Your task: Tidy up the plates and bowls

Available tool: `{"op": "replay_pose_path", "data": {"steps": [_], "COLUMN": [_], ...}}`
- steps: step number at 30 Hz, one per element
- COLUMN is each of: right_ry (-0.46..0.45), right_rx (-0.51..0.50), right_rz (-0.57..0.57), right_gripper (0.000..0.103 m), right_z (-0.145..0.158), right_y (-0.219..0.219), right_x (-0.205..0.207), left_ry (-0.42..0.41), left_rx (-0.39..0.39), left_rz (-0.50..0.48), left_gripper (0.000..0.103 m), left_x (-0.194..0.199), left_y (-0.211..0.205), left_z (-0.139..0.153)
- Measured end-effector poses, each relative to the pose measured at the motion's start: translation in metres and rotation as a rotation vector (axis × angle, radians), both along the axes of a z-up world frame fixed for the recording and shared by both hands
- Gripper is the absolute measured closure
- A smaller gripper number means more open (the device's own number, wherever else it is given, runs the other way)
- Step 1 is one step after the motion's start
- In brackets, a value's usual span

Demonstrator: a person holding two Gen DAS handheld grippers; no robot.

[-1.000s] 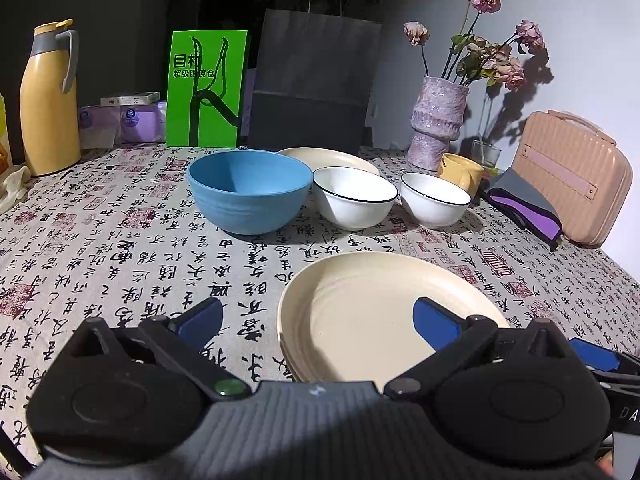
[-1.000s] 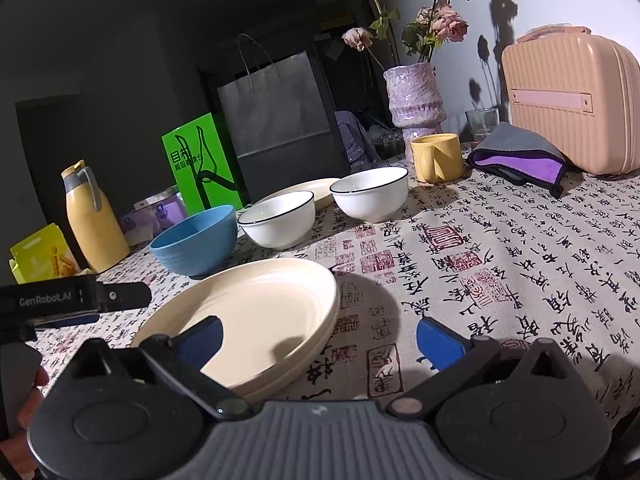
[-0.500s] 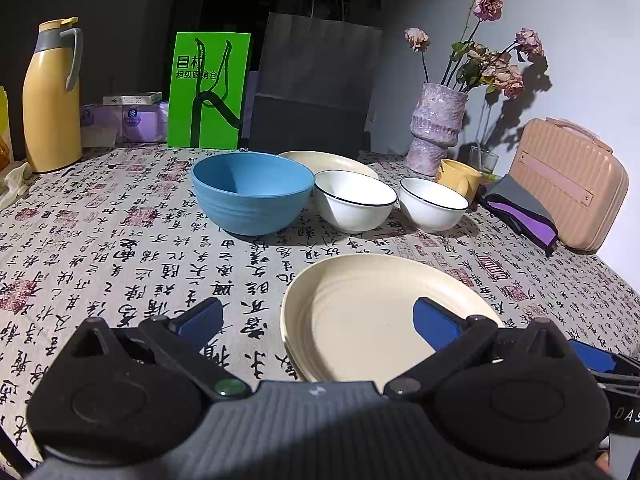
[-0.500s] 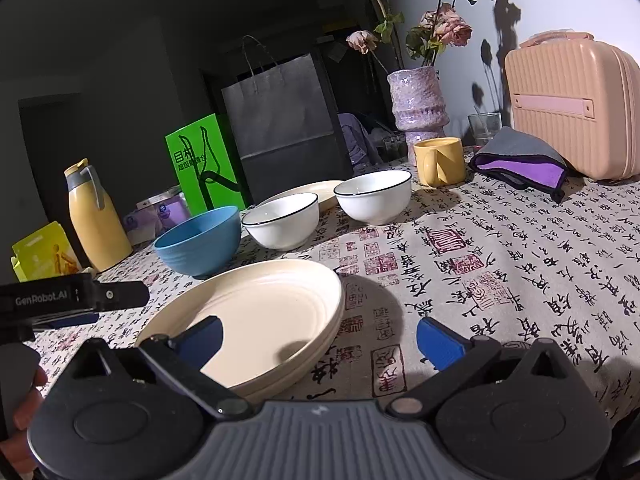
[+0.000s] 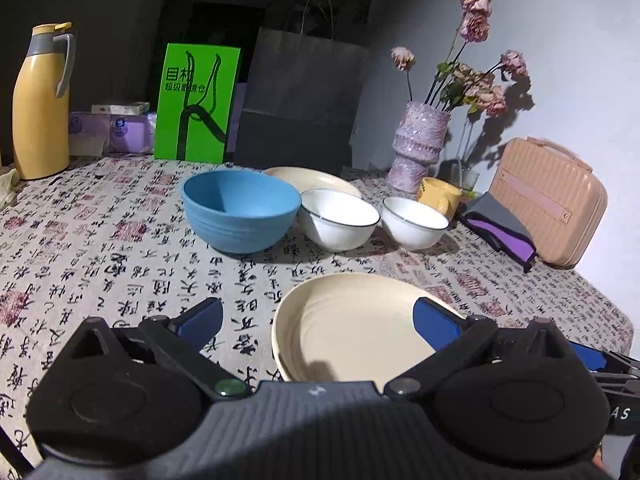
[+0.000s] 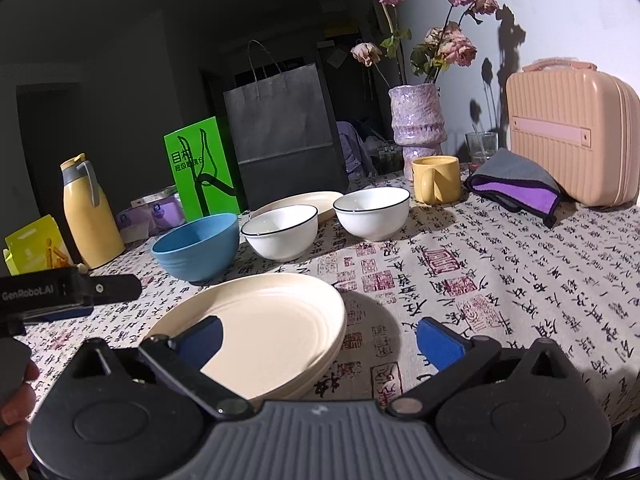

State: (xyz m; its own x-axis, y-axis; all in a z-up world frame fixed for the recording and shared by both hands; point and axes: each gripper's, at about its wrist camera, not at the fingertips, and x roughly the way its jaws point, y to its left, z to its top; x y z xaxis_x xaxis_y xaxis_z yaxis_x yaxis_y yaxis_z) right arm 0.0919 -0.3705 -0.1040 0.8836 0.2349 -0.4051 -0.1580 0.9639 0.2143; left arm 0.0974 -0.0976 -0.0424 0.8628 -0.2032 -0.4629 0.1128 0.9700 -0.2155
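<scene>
A stack of cream plates (image 5: 352,320) (image 6: 264,320) lies at the near table edge. Behind it stand a blue bowl (image 5: 240,210) (image 6: 196,246), two white bowls with dark rims (image 5: 340,218) (image 5: 414,222) (image 6: 280,230) (image 6: 372,212), and another cream plate (image 5: 316,178) (image 6: 296,202) at the back. My left gripper (image 5: 318,320) is open and empty, hovering over the stack's left rim. My right gripper (image 6: 318,336) is open and empty over the stack's right rim. The left gripper's body (image 6: 68,292) shows in the right wrist view.
At the back stand a yellow thermos (image 5: 38,100), a green box (image 5: 196,102), a dark paper bag (image 5: 300,100) and a vase of dried flowers (image 5: 420,144). A yellow mug (image 6: 436,178), a purple-grey cloth (image 6: 516,190) and a pink case (image 6: 568,136) sit right.
Both grippers have risen and pulled back slightly from the plate stack; the scene sits lower in both views. Jaws stay open. Nothing on the table moved.
</scene>
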Motion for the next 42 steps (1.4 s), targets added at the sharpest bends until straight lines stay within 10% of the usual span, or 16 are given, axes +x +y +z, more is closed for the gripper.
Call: {"op": "replay_pose_path", "data": {"steps": [42], "right_ry": [0.077], "right_rx": [0.014], "right_rz": [0.022], "right_gripper": [0.0], "right_z": [0.072], "right_y": [-0.01], "right_x": [0.091], "left_ry": [-0.004], "left_rx": [-0.015], "left_rz": [-0.091], "left_gripper": [0.0], "left_x": [0.076], "left_y": [0.037], "left_z": [0.082]}}
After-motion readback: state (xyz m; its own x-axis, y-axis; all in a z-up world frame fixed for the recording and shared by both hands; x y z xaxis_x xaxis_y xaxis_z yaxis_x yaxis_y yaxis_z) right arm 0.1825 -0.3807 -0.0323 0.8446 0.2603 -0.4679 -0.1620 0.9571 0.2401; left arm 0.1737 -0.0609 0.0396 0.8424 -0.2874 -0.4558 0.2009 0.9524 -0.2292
